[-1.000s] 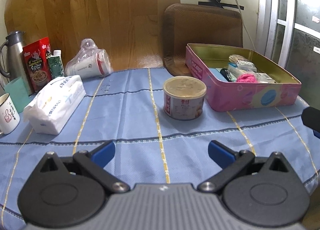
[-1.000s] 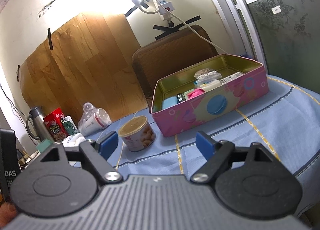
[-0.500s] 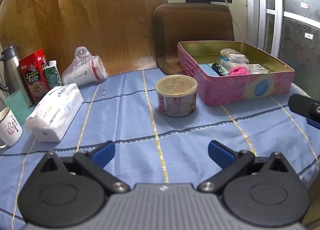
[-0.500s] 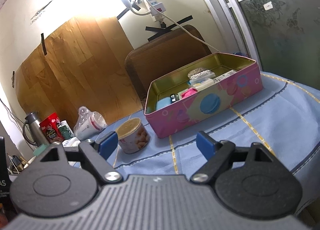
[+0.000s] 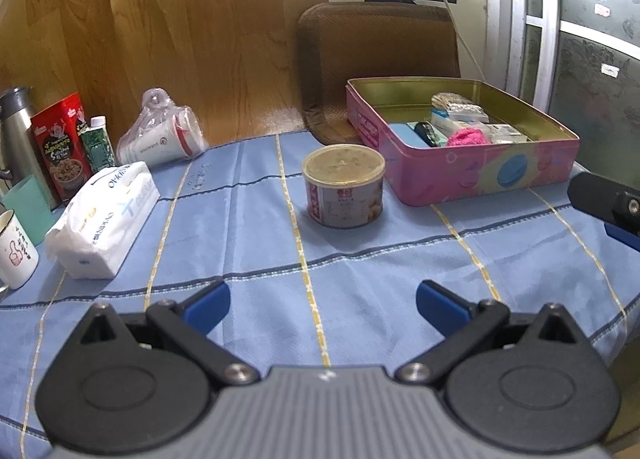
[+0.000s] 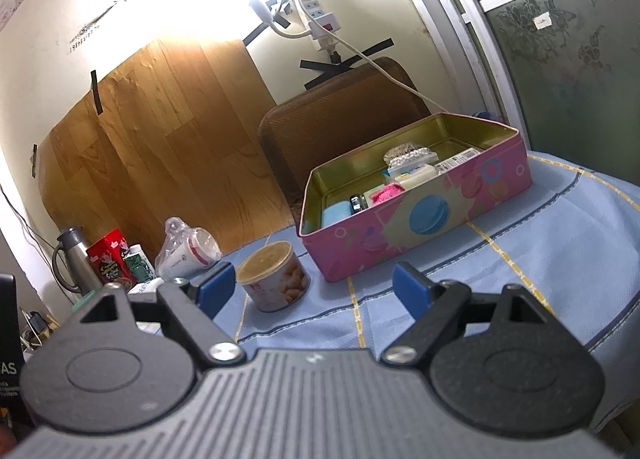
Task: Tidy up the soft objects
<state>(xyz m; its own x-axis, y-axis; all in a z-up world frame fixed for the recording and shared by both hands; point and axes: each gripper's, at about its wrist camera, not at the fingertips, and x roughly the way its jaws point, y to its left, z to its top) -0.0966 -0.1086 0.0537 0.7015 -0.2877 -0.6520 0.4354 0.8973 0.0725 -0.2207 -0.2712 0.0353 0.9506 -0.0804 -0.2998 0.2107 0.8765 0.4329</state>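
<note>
Presently we hold the left gripper (image 5: 322, 305) and right gripper (image 6: 314, 287) spread wide and empty above the blue tablecloth (image 5: 248, 227); in our judgement, nothing is yet picked. The tissue pack (image 5: 102, 215) lies at left, a pink fluffy item (image 5: 468, 137) already inside the pink tin (image 5: 480, 175). Next calls for reaching the pack. The lidded can (image 5: 344, 185) stands between.

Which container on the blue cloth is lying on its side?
The white paper cup stack with red bands, wrapped in clear plastic. It lies tipped over by the wood panel; the round can, white mug and pink tin stand upright.
</note>
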